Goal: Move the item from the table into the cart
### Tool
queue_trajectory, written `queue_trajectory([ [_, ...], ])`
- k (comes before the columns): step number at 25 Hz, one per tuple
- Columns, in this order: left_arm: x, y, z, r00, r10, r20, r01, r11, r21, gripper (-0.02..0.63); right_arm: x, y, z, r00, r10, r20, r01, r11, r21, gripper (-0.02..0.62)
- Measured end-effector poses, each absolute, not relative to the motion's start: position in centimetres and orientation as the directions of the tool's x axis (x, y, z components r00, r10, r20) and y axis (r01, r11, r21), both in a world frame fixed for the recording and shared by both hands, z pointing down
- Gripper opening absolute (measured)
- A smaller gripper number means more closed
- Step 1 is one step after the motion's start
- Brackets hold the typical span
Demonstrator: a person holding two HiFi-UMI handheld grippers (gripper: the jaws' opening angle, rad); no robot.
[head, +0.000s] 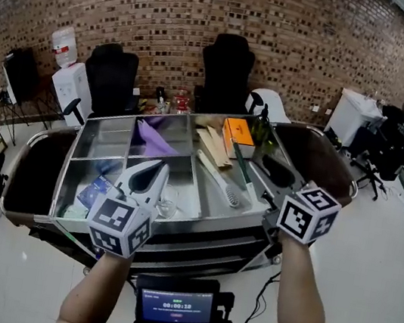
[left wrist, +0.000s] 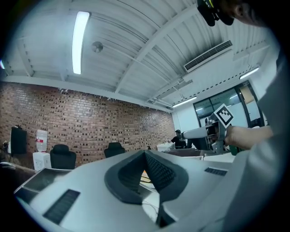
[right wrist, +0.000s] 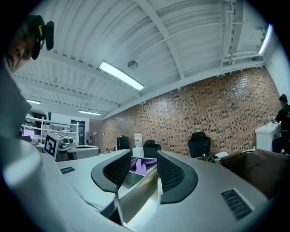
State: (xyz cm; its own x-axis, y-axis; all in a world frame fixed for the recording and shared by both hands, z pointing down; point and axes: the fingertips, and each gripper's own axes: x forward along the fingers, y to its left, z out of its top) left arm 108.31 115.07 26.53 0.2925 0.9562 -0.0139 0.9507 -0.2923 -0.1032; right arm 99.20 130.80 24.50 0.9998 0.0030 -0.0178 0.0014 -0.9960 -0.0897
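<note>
Steel trays (head: 106, 137) ahead; left gripper (left wrist: 145, 156) pinched together, right gripper (right wrist: 138, 170) parted, both empty. I'd lower the right one squarely over one item.

In the cart (head: 205, 234), a cloth (head: 152, 139) lies in the far middle compartment. A packet (head: 95, 193) lies in the near left compartment. In the right compartment, a box (head: 237, 134) sits toward the far edge, with a brush (head: 218, 176) before it. Chairs (head: 226, 69) stand behind the far edge.
</note>
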Motion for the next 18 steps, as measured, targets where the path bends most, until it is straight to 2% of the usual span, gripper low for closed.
queue_trajectory([
  [2, 108.1, 114.5, 26.9, 0.293, 0.956, -0.026, 0.950, -0.294, -0.104, 0.000, 97.7, 130.4, 24.7, 0.998, 0.035, -0.061, 0.031, -0.998, -0.063, 0.167],
  [4, 107.4, 113.8, 27.5, 0.278, 0.960, -0.037, 0.955, -0.281, -0.096, 0.000, 96.4, 129.4, 25.2, 0.995, 0.042, -0.092, 0.041, -0.999, -0.014, 0.135],
  [8, 106.7, 113.0, 29.6, 0.252, 0.968, -0.009, 0.958, -0.251, -0.139, 0.000, 94.6, 128.1, 26.6, 0.990, 0.035, -0.140, 0.037, -0.999, 0.011, 0.134],
  [10, 106.7, 112.6, 30.0, 0.257, 0.966, 0.005, 0.960, -0.255, -0.116, 0.000, 93.8, 127.9, 27.3, 0.988, 0.043, -0.149, 0.044, -0.999, 0.007, 0.028],
  [11, 106.6, 112.3, 30.0, 0.256, 0.967, 0.002, 0.962, -0.254, -0.104, 0.000, 93.4, 127.8, 27.6, 0.987, 0.050, -0.153, 0.052, -0.999, 0.012, 0.015],
  [18, 105.4, 110.5, 29.0, 0.264, 0.961, -0.083, 0.953, -0.273, -0.135, 0.000, 91.3, 127.5, 29.0, 0.980, 0.093, -0.175, 0.092, -0.996, -0.013, 0.002],
])
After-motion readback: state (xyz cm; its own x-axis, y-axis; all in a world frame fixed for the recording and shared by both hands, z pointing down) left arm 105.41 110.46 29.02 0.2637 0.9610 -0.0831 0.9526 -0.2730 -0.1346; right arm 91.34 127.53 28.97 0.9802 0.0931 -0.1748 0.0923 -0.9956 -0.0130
